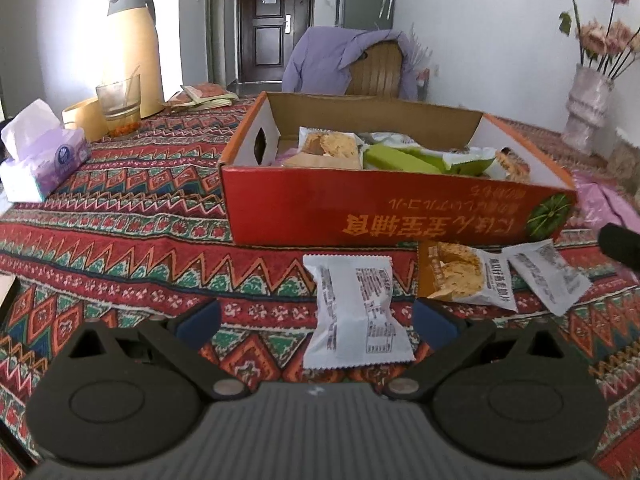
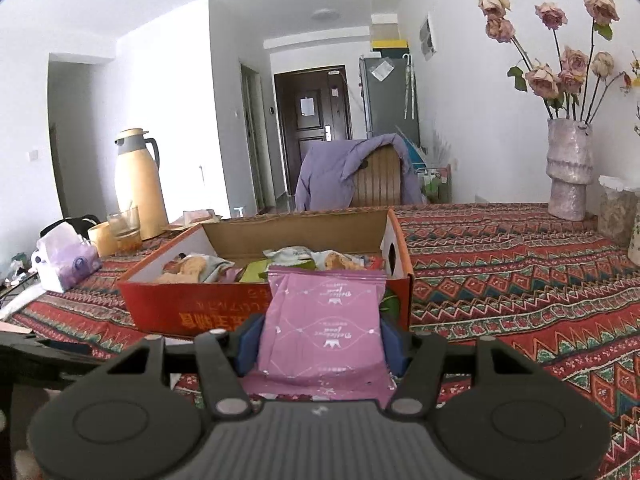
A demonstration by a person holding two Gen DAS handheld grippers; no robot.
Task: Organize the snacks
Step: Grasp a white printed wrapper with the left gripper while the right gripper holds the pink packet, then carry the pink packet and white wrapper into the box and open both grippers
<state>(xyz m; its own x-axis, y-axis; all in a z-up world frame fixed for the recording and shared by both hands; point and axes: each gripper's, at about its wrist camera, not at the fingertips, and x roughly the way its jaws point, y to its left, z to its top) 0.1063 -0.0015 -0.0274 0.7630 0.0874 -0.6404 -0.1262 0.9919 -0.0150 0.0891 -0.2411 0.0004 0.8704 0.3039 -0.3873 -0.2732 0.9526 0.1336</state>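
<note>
A red cardboard box (image 1: 360,212) (image 2: 168,300) with several snack packs inside stands on the patterned tablecloth. In front of it lie a white snack pack (image 1: 356,316), a cracker pack (image 1: 464,280) and another white pack (image 1: 548,276). My left gripper (image 1: 316,322) is open just above the cloth, its blue pads either side of the first white pack's near end, not pressing it. In the right wrist view my right gripper (image 2: 320,344) is shut on a pink snack pack (image 2: 324,324), held upright in front of the box's near wall.
A tissue pack (image 1: 40,156), a glass (image 1: 118,104), a yellow thermos jug (image 1: 136,48) and a wooden cup stand at the left. A vase of dried flowers (image 2: 570,168) stands at the right. A chair with a purple jacket (image 2: 352,176) stands behind the table.
</note>
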